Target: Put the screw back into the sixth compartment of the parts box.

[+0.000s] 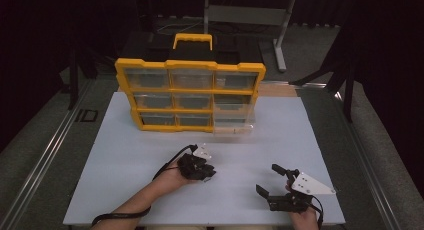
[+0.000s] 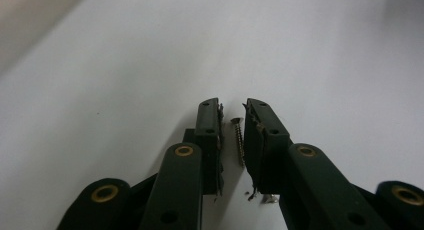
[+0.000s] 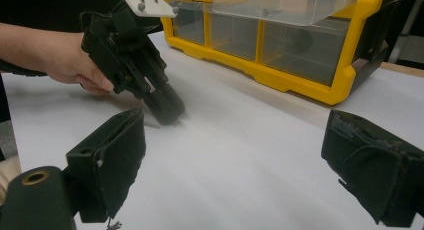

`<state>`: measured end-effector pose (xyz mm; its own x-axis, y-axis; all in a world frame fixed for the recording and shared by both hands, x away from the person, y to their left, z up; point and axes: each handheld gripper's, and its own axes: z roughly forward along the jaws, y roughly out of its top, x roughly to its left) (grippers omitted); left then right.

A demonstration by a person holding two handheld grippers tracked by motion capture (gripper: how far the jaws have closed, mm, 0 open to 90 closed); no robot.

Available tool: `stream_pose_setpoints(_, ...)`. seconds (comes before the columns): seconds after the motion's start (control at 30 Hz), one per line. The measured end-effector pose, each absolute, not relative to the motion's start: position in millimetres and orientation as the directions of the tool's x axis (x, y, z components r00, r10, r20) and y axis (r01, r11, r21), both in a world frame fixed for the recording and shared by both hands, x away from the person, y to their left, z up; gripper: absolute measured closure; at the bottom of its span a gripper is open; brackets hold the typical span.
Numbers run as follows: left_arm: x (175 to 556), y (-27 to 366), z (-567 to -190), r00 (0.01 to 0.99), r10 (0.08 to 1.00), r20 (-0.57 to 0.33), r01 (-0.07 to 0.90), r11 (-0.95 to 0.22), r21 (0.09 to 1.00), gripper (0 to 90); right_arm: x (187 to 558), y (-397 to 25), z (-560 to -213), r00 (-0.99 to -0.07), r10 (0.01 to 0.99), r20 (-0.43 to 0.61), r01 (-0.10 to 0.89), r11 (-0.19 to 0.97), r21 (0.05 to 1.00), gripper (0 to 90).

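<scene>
At centre frame, the left claw [image 2: 233, 109] narrows around a screw [image 2: 238, 139] lying on the counter [image 2: 125, 65], while the right claw [image 3: 235, 155] gapes wide.

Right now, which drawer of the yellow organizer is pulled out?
The bottom-right drawer of the organizer: its clear plastic box juts forward over the table, while the other eight sit flush in the yellow frame.

A white table [image 1: 125, 160] is seen carrying a yellow drawer organiser [image 1: 190, 95] at its far edge; a small screw [image 2: 238, 137] lies flat on the near surface.
</scene>
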<state>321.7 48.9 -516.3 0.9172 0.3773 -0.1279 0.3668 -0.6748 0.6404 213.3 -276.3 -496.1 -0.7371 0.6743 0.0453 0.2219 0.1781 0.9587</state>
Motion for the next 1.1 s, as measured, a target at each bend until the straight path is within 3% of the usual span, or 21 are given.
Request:
stream_pose_setpoints(0.1,322.2,48.9,-516.3,0.916,0.382,-0.126,0.37,-0.675,0.639,86.7,213.5,-276.3,-496.2,-0.737,0.674,0.045,0.222,0.179,0.959,10.6)
stream_pose_setpoints(0.2,322.9,49.1,-515.7,0.915,0.384,-0.127,0.373,-0.679,0.633,88.1,213.5,-276.0,-496.2,-0.738,0.673,0.043,0.221,0.181,0.958,10.5)
stream_pose_setpoints(0.7,319.8,69.9,-482.2,0.913,0.388,-0.124,0.36,-0.628,0.69,88.5,213.5,-276.1,-496.3,-0.736,0.676,0.043,0.222,0.18,0.958,10.6)
stream_pose_setpoints(1.1,327.3,88.9,-428.6,0.92,0.384,-0.08,0.309,-0.583,0.751,88.5,213.7,-275.8,-496.5,-0.736,0.675,0.044,0.223,0.181,0.958,10.6)
